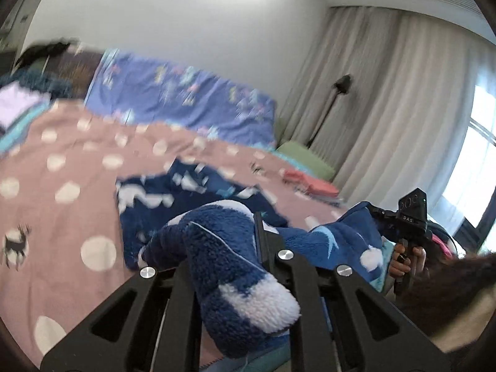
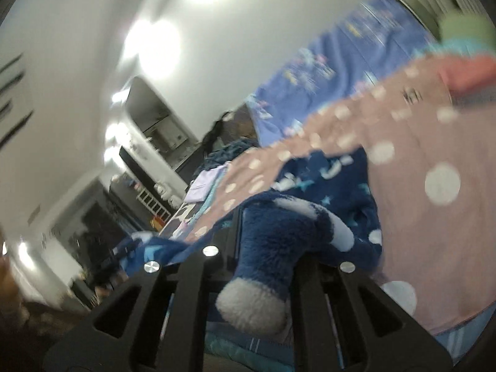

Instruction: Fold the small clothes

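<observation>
On the far left of the left wrist view a folded lilac cloth [image 1: 15, 105] lies at the edge of the bed [image 1: 62, 161], whose pink cover carries pale dots. Behind it a purple quilt [image 1: 183, 99] is heaped against the white wall. In the middle, a blue fleece garment [image 1: 235, 266] with white patches lies partly spread on the cover — its near part is bunched up between the fingers of the left gripper [image 1: 235, 248], whose jaws pinch a thick fold of it. Further right a red folded cloth [image 1: 313, 184] sits near the bed's edge, with grey curtains [image 1: 387, 108] beyond. At the far right the right gripper [image 1: 409, 217], held in a hand [image 1: 406, 260], meets the garment's other end.

The right wrist view is blurred and tilted — its jaws too are closed on a fleece fold with a white cuff [image 2: 251, 307], the rest trailing onto the cover.
</observation>
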Demonstrator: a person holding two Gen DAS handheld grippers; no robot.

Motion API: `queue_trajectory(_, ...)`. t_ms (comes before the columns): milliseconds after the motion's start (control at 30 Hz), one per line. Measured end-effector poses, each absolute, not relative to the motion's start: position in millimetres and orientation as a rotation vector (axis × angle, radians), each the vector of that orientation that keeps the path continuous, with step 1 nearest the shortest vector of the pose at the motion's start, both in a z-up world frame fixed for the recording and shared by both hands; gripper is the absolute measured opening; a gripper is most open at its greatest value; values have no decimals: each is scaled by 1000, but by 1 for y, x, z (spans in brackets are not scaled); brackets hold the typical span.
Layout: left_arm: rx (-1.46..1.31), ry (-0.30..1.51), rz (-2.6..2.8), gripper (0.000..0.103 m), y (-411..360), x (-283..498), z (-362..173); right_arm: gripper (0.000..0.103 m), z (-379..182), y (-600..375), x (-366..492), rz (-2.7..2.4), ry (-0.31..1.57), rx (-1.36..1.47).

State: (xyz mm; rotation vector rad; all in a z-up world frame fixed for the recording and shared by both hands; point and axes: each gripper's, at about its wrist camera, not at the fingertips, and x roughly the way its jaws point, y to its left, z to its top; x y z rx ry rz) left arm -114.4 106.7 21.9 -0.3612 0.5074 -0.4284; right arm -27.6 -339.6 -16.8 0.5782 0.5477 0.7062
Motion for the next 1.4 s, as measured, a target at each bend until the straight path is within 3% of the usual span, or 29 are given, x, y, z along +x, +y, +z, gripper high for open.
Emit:
queue_trajectory(167,-431,589,-352,10,125,-42,-7,10,-35,-317,42,617,608,601)
queue_trajectory(600,-387,569,-284,11,136,80,1,10,-30,-289,161,540,576,503)
queue_trajectory(867,-463,784,-157,15,149,160,-121,11,-119,-255,240,389,742,321)
queue_trajectory(1033,-559,738,-211,17,166,156,-118,13,-125,-260,243,428,744,343)
queue_trajectory(1100,-542,742,-213,20,163,154,-108,17,-118,-262,242,452,751,352)
queue_trajectory(1233,-531,706,-244,37,156,145,-86,57,-98,-263,233,518,724,355)
queue_trajectory(1400,-372,683,-197,61,150,108,-68,71,-77,-266,197,533,661,138)
